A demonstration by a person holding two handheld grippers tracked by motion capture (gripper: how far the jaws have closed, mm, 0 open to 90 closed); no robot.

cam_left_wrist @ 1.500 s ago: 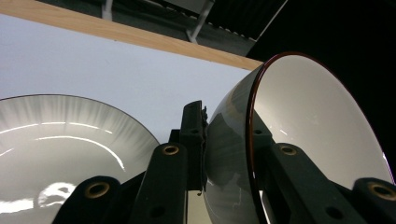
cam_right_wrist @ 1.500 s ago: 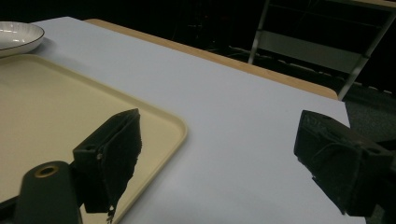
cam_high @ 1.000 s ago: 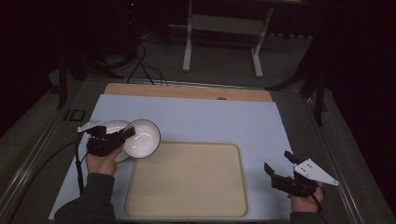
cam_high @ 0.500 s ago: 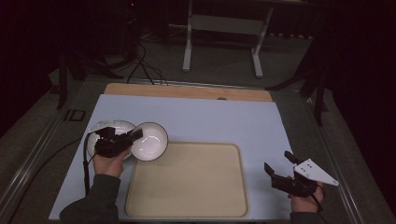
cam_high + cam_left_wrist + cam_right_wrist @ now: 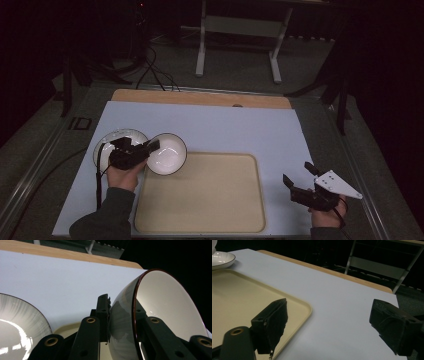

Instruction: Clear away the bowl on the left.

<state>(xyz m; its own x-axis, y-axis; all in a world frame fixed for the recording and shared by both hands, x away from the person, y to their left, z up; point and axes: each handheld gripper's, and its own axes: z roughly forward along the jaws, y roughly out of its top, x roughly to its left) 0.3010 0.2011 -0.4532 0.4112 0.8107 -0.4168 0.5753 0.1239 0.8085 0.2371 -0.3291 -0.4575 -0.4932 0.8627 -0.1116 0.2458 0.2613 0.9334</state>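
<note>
A white bowl with a dark rim hangs tilted over the near-left corner of the cream tray. My left gripper is shut on its wall. In the left gripper view one jaw presses the outside of the bowl and the other sits inside, with the left gripper clamped across the rim. A grey-white plate lies on the table just left of the bowl, also seen as the plate low at the left. My right gripper rests open right of the tray, and in its own view the right gripper holds nothing.
The tray lies on a pale blue mat, with a wooden table edge behind it. A white dish sits beyond the tray's far corner. A metal stand and cables are on the floor beyond.
My left gripper has carried the bowl to the right, off the plate and toward the tray's left corner. The right gripper has stayed still.
</note>
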